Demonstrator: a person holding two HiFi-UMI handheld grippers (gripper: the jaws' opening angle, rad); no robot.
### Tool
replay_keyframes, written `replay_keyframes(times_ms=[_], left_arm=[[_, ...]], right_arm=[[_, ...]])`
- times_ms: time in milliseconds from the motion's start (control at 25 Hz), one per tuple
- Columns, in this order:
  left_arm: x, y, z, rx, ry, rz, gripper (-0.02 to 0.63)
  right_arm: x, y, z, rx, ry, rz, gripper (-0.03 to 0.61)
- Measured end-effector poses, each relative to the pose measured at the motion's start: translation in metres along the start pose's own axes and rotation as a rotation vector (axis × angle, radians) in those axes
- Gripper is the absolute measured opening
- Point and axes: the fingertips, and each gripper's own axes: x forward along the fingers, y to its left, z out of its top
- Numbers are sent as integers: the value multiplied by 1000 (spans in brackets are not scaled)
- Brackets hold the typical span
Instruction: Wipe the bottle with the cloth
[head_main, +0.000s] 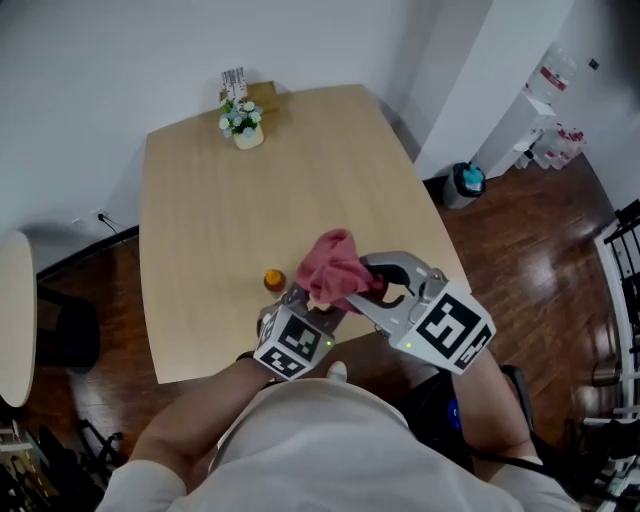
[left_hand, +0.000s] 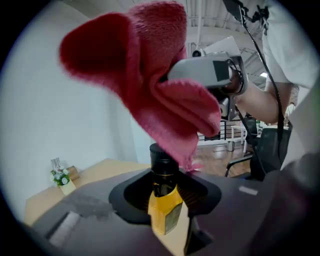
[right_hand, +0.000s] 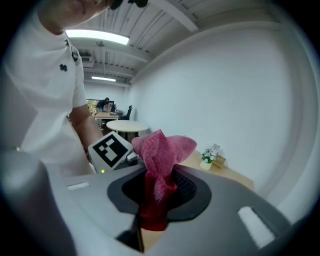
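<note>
Amber bottle (left_hand: 165, 207), black cap, gripped between left gripper (left_hand: 167, 225) jaws, cap end sticking out forward, held over near edge of wooden table (head_main: 230, 220). Red cloth (right_hand: 159, 165) pinched in right gripper (right_hand: 152, 215) jaws, its loose fold at bottle cap. Small flower pot (head_main: 243, 127) at table's far edge.

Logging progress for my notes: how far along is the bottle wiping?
Done: the left gripper is shut on the bottle and the right gripper on the cloth, both held above the table. In hand: the cloth hangs at the cap. Left: wiping the bottle's uncovered yellow part.
</note>
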Motion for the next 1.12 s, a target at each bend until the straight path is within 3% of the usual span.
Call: replay_keyframes(times_ms=[120, 400, 520, 800, 960, 1120], left_arm=[[-9, 3, 5, 31, -5, -3, 149], [-26, 18, 21, 43, -32, -25, 149], [-32, 24, 35, 1, -60, -47, 149], [-43, 35, 91, -116, -140, -136, 149], [-44, 34, 119, -140, -168, -158, 149], [-43, 36, 138, -156, -183, -166, 149]], right_arm=[[14, 7, -6, -8, 19, 8, 87], [3, -17, -22, 101, -2, -94, 87], [-14, -29, -22, 157, -83, -173, 87], [-26, -34, -23, 257, -249, -242, 87], [-29, -30, -47, 316, -275, -266, 86], [-25, -26, -84, 359, -232, -278, 86]])
